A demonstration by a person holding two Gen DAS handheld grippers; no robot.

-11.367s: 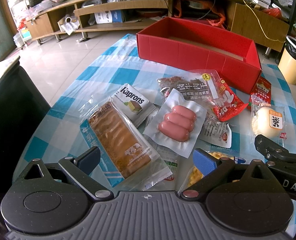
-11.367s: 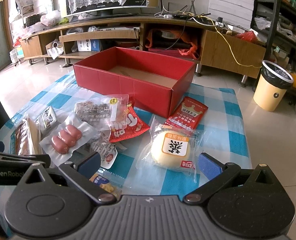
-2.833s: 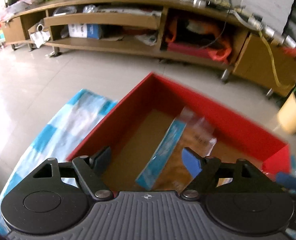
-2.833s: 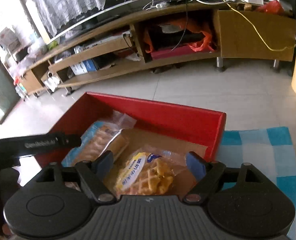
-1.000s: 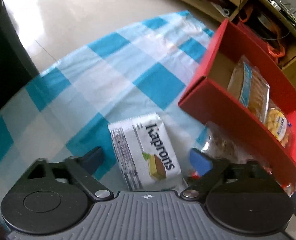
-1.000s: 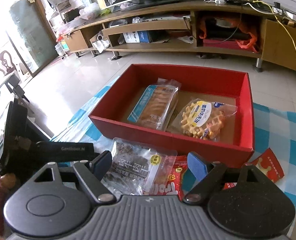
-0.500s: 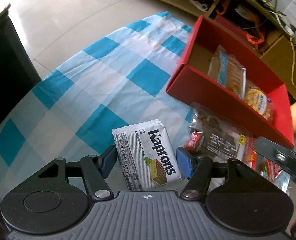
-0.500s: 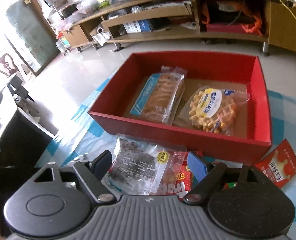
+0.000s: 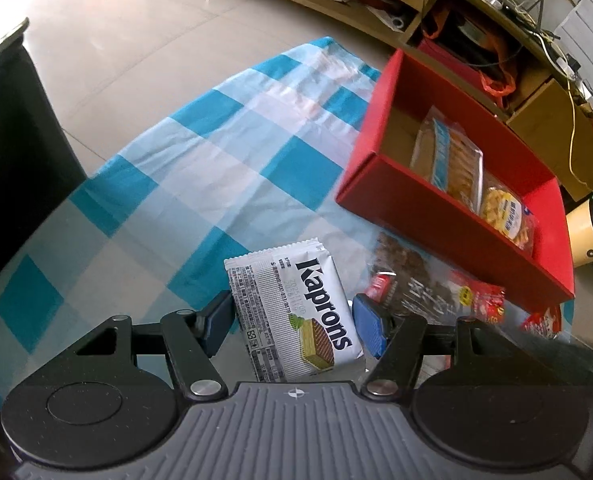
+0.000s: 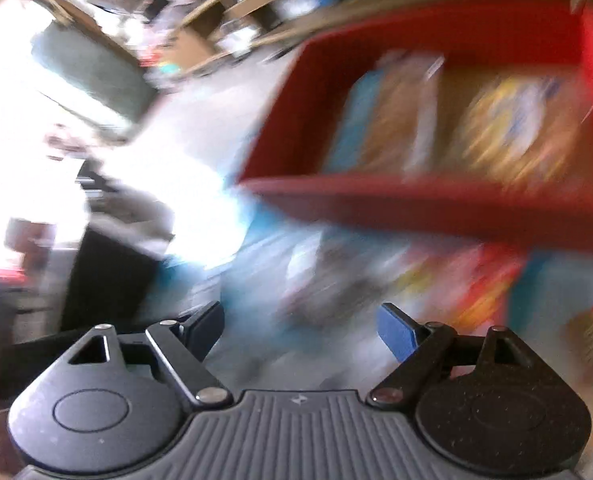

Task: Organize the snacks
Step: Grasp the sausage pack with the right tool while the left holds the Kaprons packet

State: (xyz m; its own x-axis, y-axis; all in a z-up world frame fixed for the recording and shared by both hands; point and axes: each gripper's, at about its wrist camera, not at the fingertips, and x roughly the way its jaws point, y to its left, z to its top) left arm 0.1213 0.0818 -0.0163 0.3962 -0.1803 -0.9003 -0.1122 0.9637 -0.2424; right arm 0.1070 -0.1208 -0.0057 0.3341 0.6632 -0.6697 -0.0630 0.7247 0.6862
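Crinkled blue-and-white checked tablecloth, rectangular red cardboard box holding two clear-wrapped pastries, glossy white Kaprons wafer packet clamped in left gripper above the cloth, right gripper blurred, pads apart, empty.

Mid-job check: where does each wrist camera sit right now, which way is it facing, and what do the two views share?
Left wrist: sits behind the left hand-held gripper, facing steeply down at the checked tablecloth; its fingers are closed on the Kaprons wafer pack, with the red box upper right.
Right wrist: sits behind the right hand-held gripper, jaws open with nothing between them; heavily blurred, facing down toward the box.
Shared: the red box holding two snack packs; no hand or sleeve shows.
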